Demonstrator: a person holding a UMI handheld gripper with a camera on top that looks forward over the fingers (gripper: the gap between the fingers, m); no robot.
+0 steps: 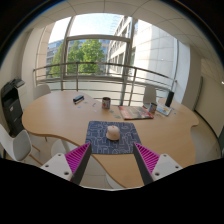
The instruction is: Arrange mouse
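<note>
The gripper (111, 160) hangs above the near edge of the table (50, 115) with its fingers spread wide and nothing between the pads. The mouse (113, 132) lies straight ahead and beyond the fingertips, near the middle of the dark mouse mat (98, 143), and well apart from both fingers. It is too small to tell which way its long axis runs, and the small things along the far edge, a cup (106, 103) among them, are hard to make out.
</note>
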